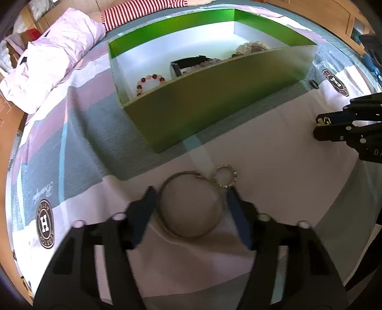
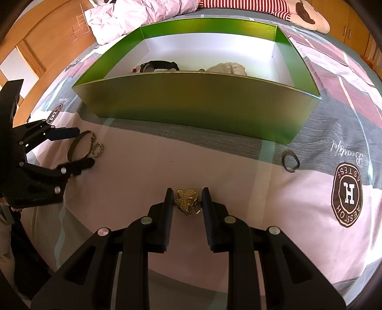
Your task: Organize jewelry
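Observation:
A metal bangle (image 1: 191, 235) lies on the bedsheet between the open jaws of my left gripper (image 1: 191, 193). A small studded ring (image 1: 225, 176) touches its far right side. Both also show in the right wrist view, the bangle (image 2: 71, 152) and the ring (image 2: 98, 149), with the left gripper (image 2: 84, 146) around them. My right gripper (image 2: 187, 193) is shut on a gold flower-shaped brooch (image 2: 186, 200), its fingers touching both sides. The green box (image 1: 203, 105) behind holds a bead bracelet (image 1: 150, 82), a black watch (image 1: 188, 62) and a pale piece (image 1: 250, 47).
A dark ring (image 2: 290, 162) lies on the sheet to the right, near the box (image 2: 191, 100) corner. A crumpled pink quilt (image 1: 52, 57) and a striped plush toy (image 2: 262, 7) lie beyond the box. Wooden furniture (image 2: 47, 40) borders the bed.

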